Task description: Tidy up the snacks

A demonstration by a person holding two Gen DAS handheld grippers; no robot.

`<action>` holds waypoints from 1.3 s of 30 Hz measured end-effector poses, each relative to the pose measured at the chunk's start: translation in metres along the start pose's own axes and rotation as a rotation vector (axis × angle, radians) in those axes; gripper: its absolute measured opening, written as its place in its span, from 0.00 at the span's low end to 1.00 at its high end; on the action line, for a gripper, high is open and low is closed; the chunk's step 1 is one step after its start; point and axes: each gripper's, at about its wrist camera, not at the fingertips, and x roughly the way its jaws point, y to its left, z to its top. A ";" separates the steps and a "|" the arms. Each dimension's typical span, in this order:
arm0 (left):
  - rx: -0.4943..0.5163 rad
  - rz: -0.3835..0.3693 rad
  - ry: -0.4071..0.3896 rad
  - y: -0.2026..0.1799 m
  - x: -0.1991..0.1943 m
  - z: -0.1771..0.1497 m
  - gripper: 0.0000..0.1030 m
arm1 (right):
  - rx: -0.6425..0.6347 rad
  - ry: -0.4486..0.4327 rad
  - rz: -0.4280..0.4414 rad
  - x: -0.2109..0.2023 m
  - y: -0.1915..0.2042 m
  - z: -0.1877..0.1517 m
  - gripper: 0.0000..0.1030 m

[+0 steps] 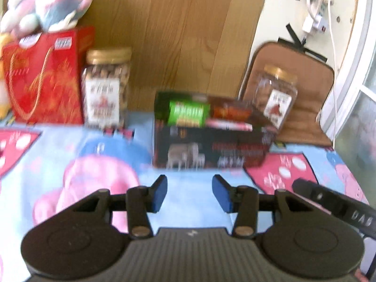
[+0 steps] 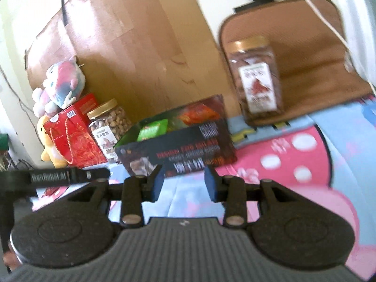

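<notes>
At mid-frame sat the open dark cardboard snack box (image 1: 211,150); we judged it light, crushable, best gripped by its side walls; left tongs (image 1: 189,193) and right tongs (image 2: 184,183) gaped empty.

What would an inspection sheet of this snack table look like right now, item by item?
Surface: cartoon tablecloth, blue and pink, bare in front of the grippers.
Job's things: open dark box holding a green packet and red packets; nut jar beside the red gift box; second jar to the right of the dark box.
Clutter: plush toys on and beside the gift box.
Grippers: left gripper open, nothing between its pads; right gripper open, likewise empty.
Cables: white power strip with cords taped to the wall.
Surroundings: cardboard sheet against the wall; brown cushion behind the second jar.
</notes>
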 end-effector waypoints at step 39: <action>0.099 0.218 -0.048 -0.019 -0.095 -0.096 1.00 | 0.034 0.009 0.036 -0.094 0.052 -0.068 0.52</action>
